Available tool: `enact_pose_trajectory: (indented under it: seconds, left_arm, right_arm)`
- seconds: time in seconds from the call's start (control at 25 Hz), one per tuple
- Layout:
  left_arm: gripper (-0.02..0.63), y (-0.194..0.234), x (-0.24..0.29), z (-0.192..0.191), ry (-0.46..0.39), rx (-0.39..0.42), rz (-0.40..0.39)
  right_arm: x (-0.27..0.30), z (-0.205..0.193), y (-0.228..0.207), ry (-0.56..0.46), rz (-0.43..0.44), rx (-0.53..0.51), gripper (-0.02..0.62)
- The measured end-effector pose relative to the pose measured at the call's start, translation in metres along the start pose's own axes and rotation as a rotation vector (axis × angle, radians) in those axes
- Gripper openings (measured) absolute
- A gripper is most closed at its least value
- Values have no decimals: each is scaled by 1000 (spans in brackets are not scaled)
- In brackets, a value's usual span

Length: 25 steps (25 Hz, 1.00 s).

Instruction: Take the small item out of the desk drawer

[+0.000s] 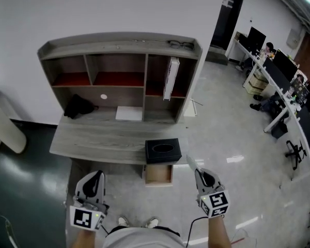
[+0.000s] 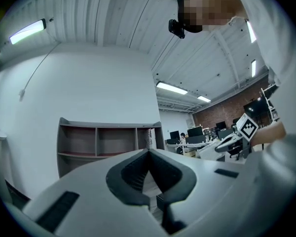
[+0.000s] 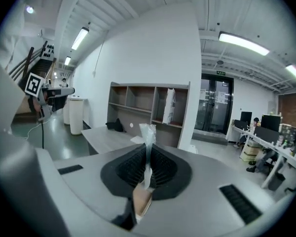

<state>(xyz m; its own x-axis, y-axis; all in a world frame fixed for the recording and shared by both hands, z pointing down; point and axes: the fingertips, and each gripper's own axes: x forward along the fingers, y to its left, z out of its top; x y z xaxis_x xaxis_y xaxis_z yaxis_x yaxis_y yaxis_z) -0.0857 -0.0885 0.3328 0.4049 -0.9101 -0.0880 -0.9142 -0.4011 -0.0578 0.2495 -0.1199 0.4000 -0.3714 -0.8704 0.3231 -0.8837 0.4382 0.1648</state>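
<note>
A small clear plastic packet (image 1: 191, 163) sticks up out of my right gripper (image 1: 199, 172), which is shut on it, in the air to the right of the open drawer (image 1: 158, 174). The right gripper view shows the packet (image 3: 148, 135) pinched between the black pads (image 3: 163, 167). The light wooden drawer hangs pulled out under the front edge of the grey desk (image 1: 93, 138), and I see nothing in it. Left of the drawer, my left gripper (image 1: 94, 176) is held low with its jaws together and nothing between them (image 2: 148, 154).
A black tissue box (image 1: 163, 150) sits on the desk just above the drawer. The hutch (image 1: 119, 45) at the back holds a black cloth (image 1: 78, 106), a white sheet (image 1: 129, 113) and a white book (image 1: 171, 78). A white bin (image 1: 5, 123) stands at left, office desks (image 1: 279, 81) at far right.
</note>
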Motion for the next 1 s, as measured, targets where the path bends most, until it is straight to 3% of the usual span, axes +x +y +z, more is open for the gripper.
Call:
enact_pose_trajectory:
  seconds: [0.36, 0.56, 1.0]
  left_arm:
    - [17, 21, -11, 13, -39, -1, 57]
    - [17, 36, -24, 17, -52, -2, 101]
    - [17, 37, -37, 11, -34, -34, 110]
  right_arm:
    - [-64, 64, -23, -194, -74, 73, 29]
    - [-103, 81, -32, -286, -145, 117, 29]
    - [-124, 84, -26, -335, -198, 171, 29]
